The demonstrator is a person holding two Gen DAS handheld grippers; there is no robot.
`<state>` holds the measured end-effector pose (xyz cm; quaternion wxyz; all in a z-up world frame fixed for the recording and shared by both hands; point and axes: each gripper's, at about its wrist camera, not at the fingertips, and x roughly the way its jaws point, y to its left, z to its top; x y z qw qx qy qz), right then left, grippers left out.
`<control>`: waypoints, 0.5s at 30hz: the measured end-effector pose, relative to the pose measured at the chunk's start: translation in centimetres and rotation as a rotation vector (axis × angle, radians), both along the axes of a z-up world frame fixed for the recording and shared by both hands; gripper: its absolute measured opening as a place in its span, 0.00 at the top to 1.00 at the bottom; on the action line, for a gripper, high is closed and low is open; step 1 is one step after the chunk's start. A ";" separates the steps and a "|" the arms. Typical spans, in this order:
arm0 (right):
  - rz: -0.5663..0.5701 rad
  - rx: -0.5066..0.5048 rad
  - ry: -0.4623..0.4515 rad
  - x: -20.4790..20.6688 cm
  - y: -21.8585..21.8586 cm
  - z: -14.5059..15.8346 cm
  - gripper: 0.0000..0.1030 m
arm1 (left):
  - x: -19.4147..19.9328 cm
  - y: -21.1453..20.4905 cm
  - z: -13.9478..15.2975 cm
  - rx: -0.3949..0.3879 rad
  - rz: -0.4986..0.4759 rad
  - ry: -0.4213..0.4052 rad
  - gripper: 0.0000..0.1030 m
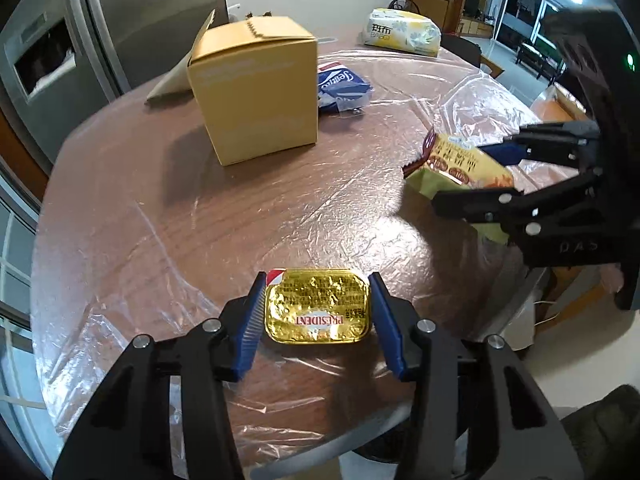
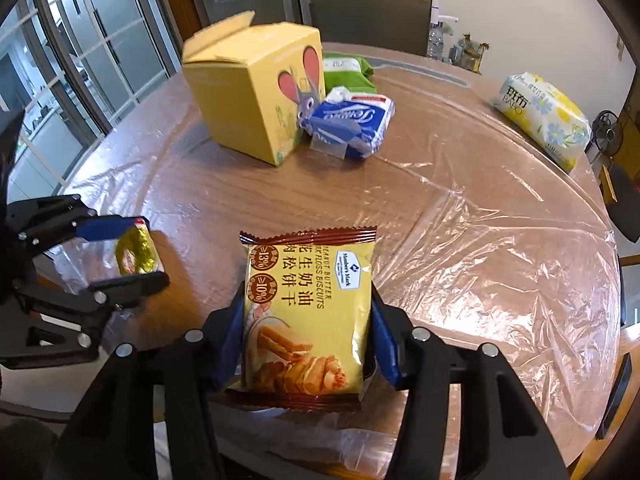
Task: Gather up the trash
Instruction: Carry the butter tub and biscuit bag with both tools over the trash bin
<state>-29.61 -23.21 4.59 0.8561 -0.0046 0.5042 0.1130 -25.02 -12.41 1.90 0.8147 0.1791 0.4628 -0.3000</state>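
A gold foil butter packet (image 1: 318, 306) sits between the blue pads of my left gripper (image 1: 318, 276), which is shut on its two short sides just above the table near the front edge. The right wrist view shows the same butter packet (image 2: 136, 254) gripped in the left gripper (image 2: 154, 250) at the far left. My right gripper (image 2: 308, 292) is shut on a yellow biscuit packet (image 2: 308, 312) with a brown crimped top, pads pressing both long sides. From the left wrist view, the right gripper (image 1: 458, 174) and biscuit packet (image 1: 460, 160) are at the right.
The round wooden table (image 1: 200, 220) is covered in wrinkled clear film. An open yellow cardboard box (image 2: 248, 100) stands at the back, with a blue tissue pack (image 2: 352, 120) beside it and a green pack (image 2: 348, 70) behind. A yellow-flowered wipes pack (image 2: 544, 116) lies far right.
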 end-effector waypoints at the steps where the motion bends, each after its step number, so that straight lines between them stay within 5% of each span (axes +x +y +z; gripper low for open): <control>1: -0.004 0.003 -0.006 -0.2 -0.1 0.2 0.48 | -0.2 -0.1 0.1 0.003 -0.002 -0.008 0.51; 15: 0.022 0.107 -0.053 -6.0 -0.6 3.9 0.48 | -3.8 1.8 3.5 -0.046 0.009 -0.042 0.51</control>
